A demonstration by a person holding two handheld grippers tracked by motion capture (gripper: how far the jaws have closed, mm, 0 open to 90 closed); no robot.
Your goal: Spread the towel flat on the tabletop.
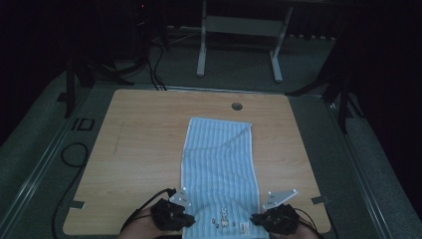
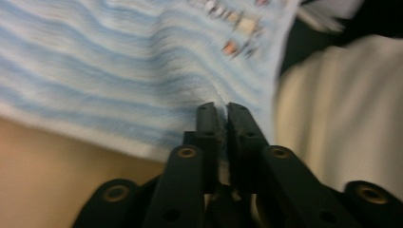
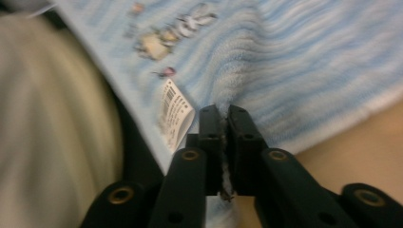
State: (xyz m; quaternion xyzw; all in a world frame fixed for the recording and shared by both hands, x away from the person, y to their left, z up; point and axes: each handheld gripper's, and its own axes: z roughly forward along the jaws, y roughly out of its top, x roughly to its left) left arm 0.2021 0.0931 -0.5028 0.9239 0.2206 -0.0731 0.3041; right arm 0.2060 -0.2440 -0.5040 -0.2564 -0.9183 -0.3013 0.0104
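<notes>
Both grippers, left gripper (image 1: 191, 218) and right gripper (image 1: 255, 218), low, pinching towel (image 1: 217, 164) corners

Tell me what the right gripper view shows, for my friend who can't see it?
The right gripper has its two black fingers pinched shut on the edge of a blue-and-white striped towel. A small white tag and little embroidered pictures sit on the towel nearby, with the wooden table beneath.

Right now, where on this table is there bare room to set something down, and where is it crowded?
The wooden table is bare on the wide strip left of the blue striped towel, on a narrower strip to its right, and along the far edge around the cable hole. It is crowded at the near edge, where the left gripper and right gripper each pinch a towel corner.
</notes>
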